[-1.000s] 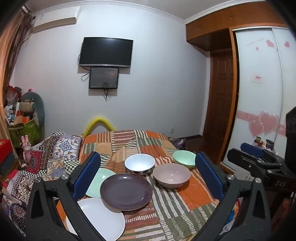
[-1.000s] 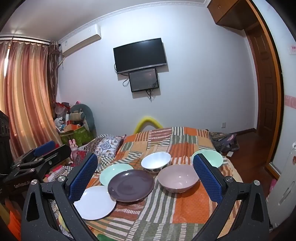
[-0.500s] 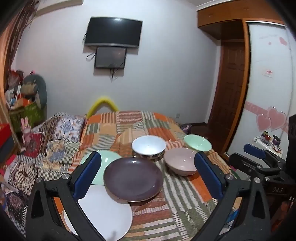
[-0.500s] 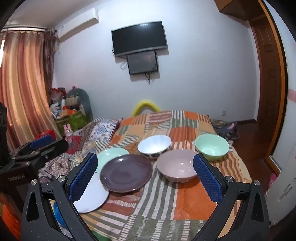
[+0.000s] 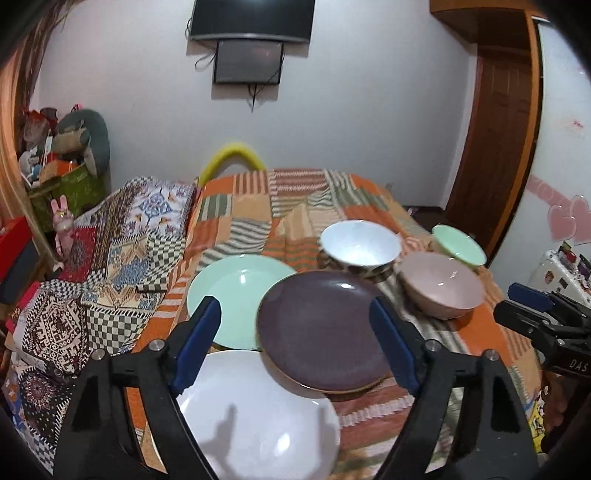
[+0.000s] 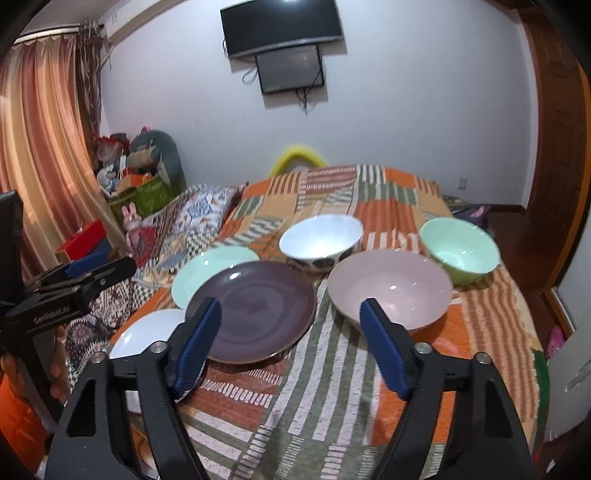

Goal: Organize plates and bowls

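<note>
On the patchwork bed lie a white plate (image 5: pixel 258 413), a mint plate (image 5: pixel 232 291) and a dark purple plate (image 5: pixel 317 325) that overlaps both. Behind stand a white bowl (image 5: pixel 358 247), a pink bowl (image 5: pixel 441 284) and a mint bowl (image 5: pixel 458 245). My left gripper (image 5: pixel 295 343) is open and empty, above the white and purple plates. My right gripper (image 6: pixel 290 339) is open and empty, above the purple plate (image 6: pixel 255 310) and near the pink bowl (image 6: pixel 389 286). The mint bowl (image 6: pixel 460 251) is at the right.
A patterned quilt (image 5: pixel 103 266) is heaped on the bed's left side. Toys and boxes (image 6: pixel 136 184) stand by the curtain. A wardrobe and door (image 5: pixel 495 147) are at the right. A TV (image 6: pixel 280 26) hangs on the far wall.
Both grippers have moved forward and down toward the dishes, which look larger now. Both stay open. The dishes have not moved.
</note>
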Demonstrator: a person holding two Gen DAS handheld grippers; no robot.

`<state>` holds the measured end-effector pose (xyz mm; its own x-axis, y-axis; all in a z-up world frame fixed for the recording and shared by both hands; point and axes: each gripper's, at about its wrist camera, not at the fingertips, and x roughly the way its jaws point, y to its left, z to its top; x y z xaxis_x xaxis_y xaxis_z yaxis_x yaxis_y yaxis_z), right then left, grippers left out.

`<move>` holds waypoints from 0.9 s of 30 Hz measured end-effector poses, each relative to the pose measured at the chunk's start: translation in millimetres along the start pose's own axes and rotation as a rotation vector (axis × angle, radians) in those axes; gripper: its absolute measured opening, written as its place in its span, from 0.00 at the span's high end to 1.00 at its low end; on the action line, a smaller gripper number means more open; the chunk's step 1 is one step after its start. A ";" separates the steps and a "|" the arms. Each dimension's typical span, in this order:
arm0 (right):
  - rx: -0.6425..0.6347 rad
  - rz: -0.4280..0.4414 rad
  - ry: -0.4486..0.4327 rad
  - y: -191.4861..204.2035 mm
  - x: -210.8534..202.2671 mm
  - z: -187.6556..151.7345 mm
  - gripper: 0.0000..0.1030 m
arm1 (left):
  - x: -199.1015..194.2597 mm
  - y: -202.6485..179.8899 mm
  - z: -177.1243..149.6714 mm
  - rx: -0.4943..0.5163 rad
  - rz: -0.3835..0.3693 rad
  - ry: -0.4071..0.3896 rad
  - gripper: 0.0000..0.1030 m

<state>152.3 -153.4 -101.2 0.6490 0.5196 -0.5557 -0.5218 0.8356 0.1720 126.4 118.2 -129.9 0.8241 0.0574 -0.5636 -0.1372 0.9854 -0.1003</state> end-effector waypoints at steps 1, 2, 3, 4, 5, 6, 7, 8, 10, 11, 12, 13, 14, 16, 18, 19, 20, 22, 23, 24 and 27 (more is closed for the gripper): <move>-0.003 0.003 0.013 0.3 5.5 -0.9 0.37 | 6.7 3.7 -0.2 -0.004 0.000 0.011 0.25; -0.006 0.006 0.031 0.8 11.8 -2.1 0.38 | 13.3 7.8 -0.2 -0.005 0.001 0.026 0.27; -0.009 0.008 0.045 1.4 17.5 -3.2 0.40 | 21.3 11.6 -0.5 -0.006 0.002 0.041 0.30; -0.011 0.008 0.059 1.1 23.2 -4.3 0.42 | 30.8 15.8 -0.8 -0.006 0.005 0.060 0.33; -0.012 0.010 0.075 0.6 29.4 -5.5 0.44 | 38.7 18.7 -1.4 -0.005 0.008 0.075 0.36; -0.011 0.012 0.090 0.2 35.4 -6.1 0.47 | 48.4 22.5 -2.6 -0.004 0.006 0.096 0.42; -0.007 0.015 0.109 -0.5 42.6 -5.7 0.50 | 55.1 25.7 -3.7 -0.002 0.003 0.113 0.48; -0.002 0.018 0.126 -1.1 49.1 -7.6 0.51 | 61.3 28.3 -5.1 -0.002 0.001 0.125 0.52; 0.009 0.020 0.153 -3.7 59.6 -9.8 0.53 | 76.3 33.4 -7.7 -0.004 0.003 0.155 0.58; 0.013 0.017 0.168 -3.8 64.7 -11.2 0.54 | 81.7 35.5 -8.6 -0.004 0.006 0.164 0.59; 0.015 0.014 0.180 -3.8 69.7 -10.8 0.56 | 88.2 38.3 -10.0 -0.002 0.009 0.173 0.59; 0.017 0.014 0.195 -5.0 75.4 -12.1 0.60 | 93.1 40.2 -10.3 -0.002 0.009 0.178 0.59; 0.017 0.014 0.206 -4.5 78.8 -12.3 0.61 | 97.3 41.9 -10.8 -0.001 0.009 0.185 0.59; 0.019 0.013 0.229 -5.5 86.7 -13.7 0.63 | 107.5 45.7 -11.5 -0.002 -0.002 0.202 0.59; 0.021 0.009 0.251 -5.0 95.3 -14.5 0.65 | 115.0 47.5 -12.2 -0.006 -0.015 0.218 0.60; 0.022 0.008 0.263 -4.7 99.4 -15.2 0.67 | 119.3 47.7 -12.5 -0.002 -0.020 0.226 0.65; 0.021 0.004 0.278 -4.6 104.2 -16.2 0.68 | 122.9 47.4 -13.1 0.004 -0.027 0.236 0.69; 0.023 -0.002 0.301 -5.2 111.2 -19.1 0.70 | 129.7 45.7 -14.1 0.015 -0.043 0.255 0.74; 0.025 -0.004 0.310 -4.8 115.3 -18.1 0.70 | 132.1 45.4 -15.0 0.019 -0.043 0.258 0.75; 0.030 -0.004 0.320 -6.2 117.9 -19.3 0.71 | 134.7 45.1 -15.9 0.022 -0.048 0.264 0.78; 0.046 -0.002 0.344 -9.8 124.0 -19.4 0.76 | 142.5 45.1 -19.2 0.021 -0.060 0.291 0.82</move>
<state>227.1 -100.7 -187.6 0.4212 0.4340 -0.7964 -0.4904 0.8476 0.2025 227.1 167.8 -230.4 0.6374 -0.0465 -0.7691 -0.0793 0.9889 -0.1254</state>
